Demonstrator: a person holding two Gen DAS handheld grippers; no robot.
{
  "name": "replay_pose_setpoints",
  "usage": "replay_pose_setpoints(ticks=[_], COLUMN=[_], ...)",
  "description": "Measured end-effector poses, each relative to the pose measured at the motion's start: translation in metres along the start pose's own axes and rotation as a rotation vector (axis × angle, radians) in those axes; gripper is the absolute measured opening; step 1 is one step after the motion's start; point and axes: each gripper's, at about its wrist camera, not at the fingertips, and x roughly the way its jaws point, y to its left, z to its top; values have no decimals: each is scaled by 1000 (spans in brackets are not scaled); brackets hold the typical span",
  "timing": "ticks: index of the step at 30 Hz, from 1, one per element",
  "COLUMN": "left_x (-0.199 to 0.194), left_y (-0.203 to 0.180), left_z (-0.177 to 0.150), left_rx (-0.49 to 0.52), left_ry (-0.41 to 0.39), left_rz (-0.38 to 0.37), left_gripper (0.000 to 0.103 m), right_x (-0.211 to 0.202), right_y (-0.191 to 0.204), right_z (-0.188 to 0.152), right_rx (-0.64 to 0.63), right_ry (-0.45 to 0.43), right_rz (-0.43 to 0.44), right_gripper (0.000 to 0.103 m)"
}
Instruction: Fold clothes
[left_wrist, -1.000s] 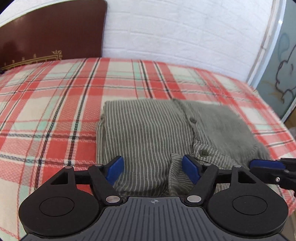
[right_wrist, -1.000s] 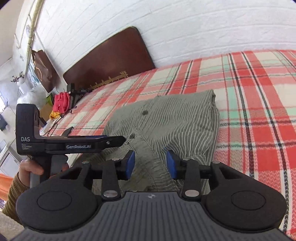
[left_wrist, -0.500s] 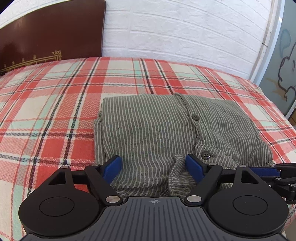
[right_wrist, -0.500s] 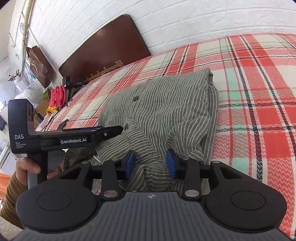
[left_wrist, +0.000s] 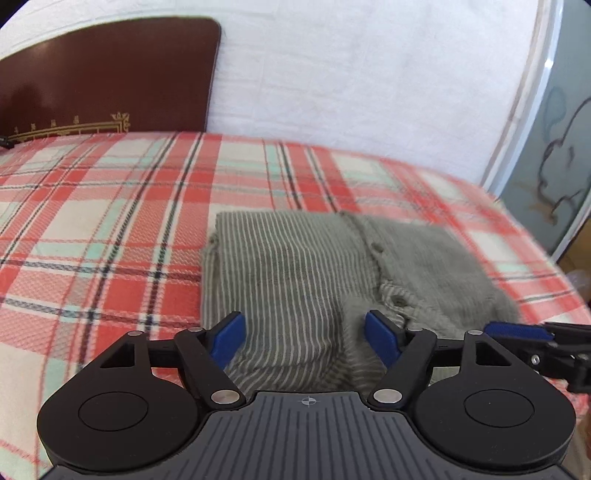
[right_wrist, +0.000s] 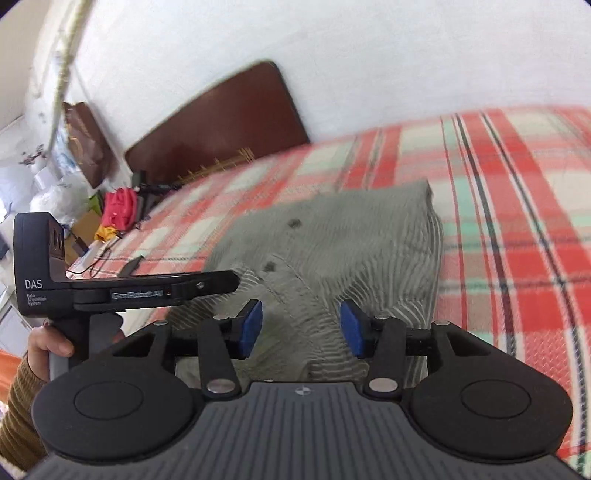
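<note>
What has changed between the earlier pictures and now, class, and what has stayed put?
The right gripper has let go of the striped shirt; its jaws are opening. Both grippers have drawn back slightly. The left gripper stays open, and the shirt stays folded on the plaid blanket.

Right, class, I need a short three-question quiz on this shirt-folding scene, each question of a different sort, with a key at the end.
1. True or false: the striped grey shirt lies folded on the plaid bedspread.
2. Multiple choice: what stands at the head of the bed? A) a dark brown headboard B) a mirror C) a bookshelf
3. Fill in: the right gripper has its blue pads apart, and they press on ____.

Key: 1 true. 2 A. 3 nothing; its jaws are opening over the shirt. The left gripper is open too.
</note>
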Motion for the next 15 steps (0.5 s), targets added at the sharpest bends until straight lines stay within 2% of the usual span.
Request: replay_pose_setpoints(ticks=[2, 5, 7, 10, 14, 15], left_x=[-23, -45, -50, -46, -24, -18], left_y=[4, -5, -20, -41, -42, -40], left_z=[-6, -15, -22, -29, -29, -29], left_rx=[21, 102, 191, 302, 298, 280], left_ry=[-32, -51, -57, -51, 5, 18], left_rz=[-33, -77, -116, -151, -190, -184], left_gripper=[81, 80, 79, 77, 60, 61], right_x=[-11, -11, -8, 1, 6, 8], right_y=[11, 24, 33, 44, 51, 52], right_z=[0, -2, -3, -9, -19, -22], right_rx=[-53, -125, -170, -241, -319, -339], right_ry=[-27, -27, -16, 10, 52, 60], right_rz=[7, 24, 34, 8, -24, -37], right_gripper=[52, 52, 44, 40, 34, 34])
